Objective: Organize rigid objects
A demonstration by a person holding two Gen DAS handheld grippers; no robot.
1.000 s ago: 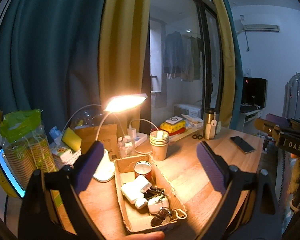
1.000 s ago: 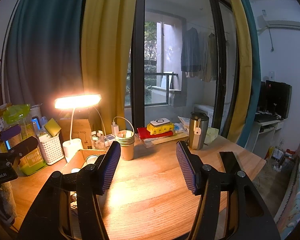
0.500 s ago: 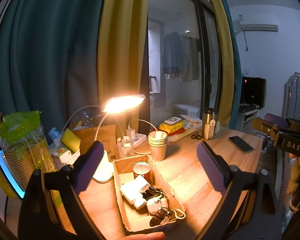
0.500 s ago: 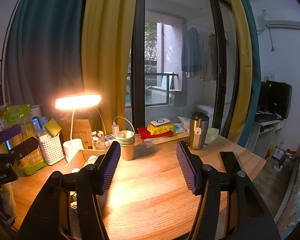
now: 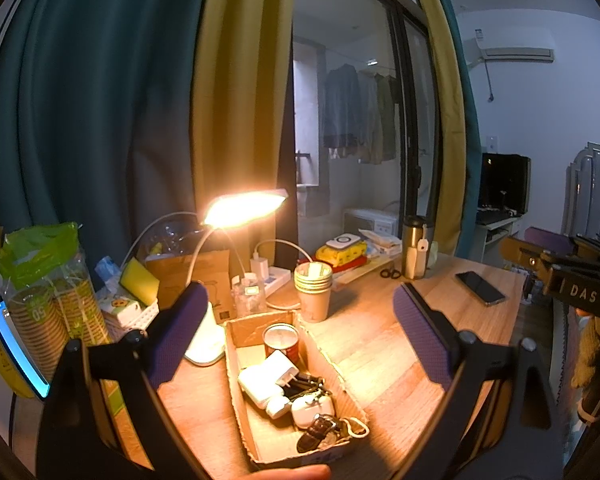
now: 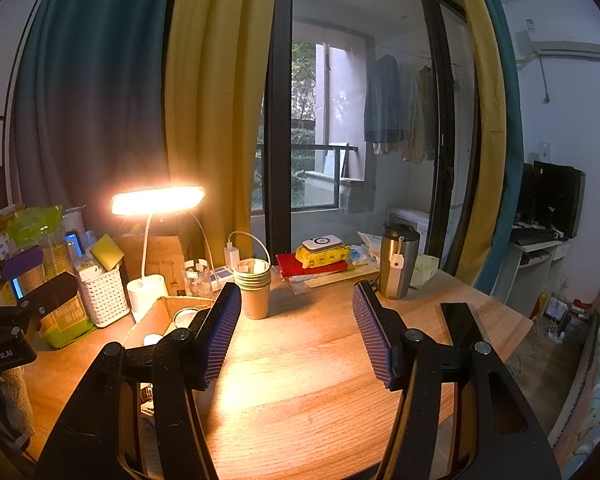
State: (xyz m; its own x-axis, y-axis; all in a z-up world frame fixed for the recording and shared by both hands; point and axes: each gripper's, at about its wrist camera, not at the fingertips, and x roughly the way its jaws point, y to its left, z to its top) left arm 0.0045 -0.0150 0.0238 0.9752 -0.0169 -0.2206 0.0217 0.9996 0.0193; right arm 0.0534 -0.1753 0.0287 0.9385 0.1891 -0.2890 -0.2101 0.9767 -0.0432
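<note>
Both tongs hang above the table [image 6: 308,392] with nothing between their pads: the left tongs [image 5: 296,332] stand wide open over the cardboard box [image 5: 236,384], and the right tongs [image 6: 296,332] are open too, over bare wood. That reads as a pause, either before picking from the box or with the sorting largely done; I cannot tell which.

The box is a shallow, rough-edged tray of brown card, set close beside the lamp [image 5: 244,210], likely so its contents are well lit. The small hard things are gathered in it: a round red tin [image 5: 281,338] at the far end, a smooth white charger [image 5: 266,376], a glossy white earbud case [image 5: 312,410] and a dark strap or key fob [image 5: 318,432] with a pale cord at the near end. They lie jumbled and touching.

Outside it, a stack of paper cups [image 6: 253,286], a steel flask [image 6: 398,264] and a flat black phone [image 5: 480,287] sit apart on the grained wood
</note>
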